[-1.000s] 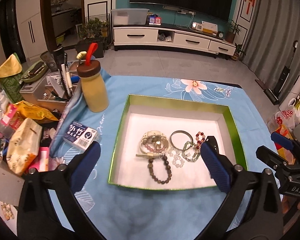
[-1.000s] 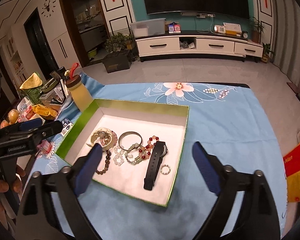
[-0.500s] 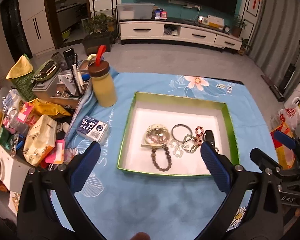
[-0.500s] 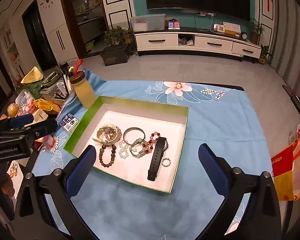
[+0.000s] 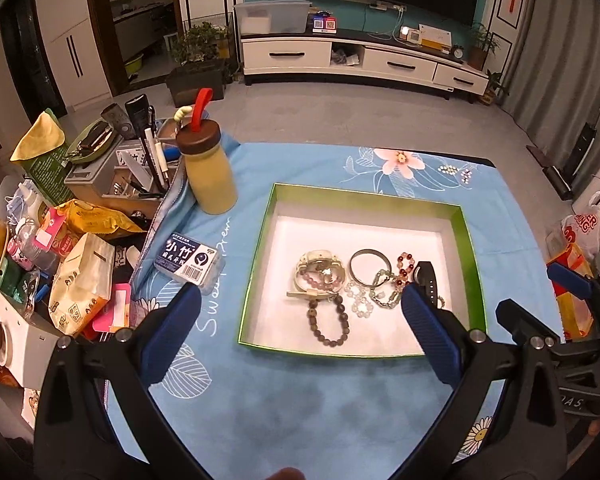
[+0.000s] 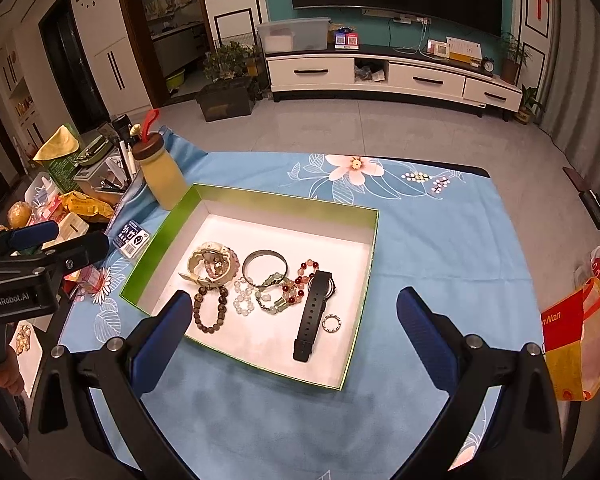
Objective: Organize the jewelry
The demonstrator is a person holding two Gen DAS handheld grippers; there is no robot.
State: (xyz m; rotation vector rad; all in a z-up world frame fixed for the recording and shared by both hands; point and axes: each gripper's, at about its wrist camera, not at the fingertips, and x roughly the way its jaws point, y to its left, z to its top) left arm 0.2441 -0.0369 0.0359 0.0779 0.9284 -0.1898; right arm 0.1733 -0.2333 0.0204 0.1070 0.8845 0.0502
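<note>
Green-walled box (image 6: 168, 216), white floor, rectangular, shallow; sits centre frame on the worktop (image 6: 440, 240), which is covered with a blue floral cloth. All jewelry lies in the box's lower half.

Contents, left to right in the right wrist view:
- Cream watch (image 6: 208, 264), strap curled into a loop, with a pink bead bracelet tangled in it; dial hard to make out.
- Dark bead bracelet (image 6: 211, 312), round matte beads, oval loop, partly behind the right gripper's left finger.
- Clear bead bracelet (image 6: 244, 300), small and glassy.
- Metal bangle (image 6: 265, 266), plain smooth hoop.
- Pale green bead bracelet (image 6: 274, 298), overlapping the bangle.
- Red and pink bead bracelet (image 6: 300, 284), touching the black watch.
- Black watch (image 6: 314, 316), strap laid flat, long axis running from upper right to lower left of the frame, dial at the upper end.
- Small ring (image 6: 333, 323), studded rim, just beside the strap.

Left gripper (image 5: 300, 328): blue ribbed fingers wide apart, holding nothing; right finger hides most of the black watch. Right gripper (image 6: 296, 328): fingers wide apart, holding nothing.

Yellow bottle (image 6: 162, 178), brown lid, stands at the box's upper left corner.
</note>
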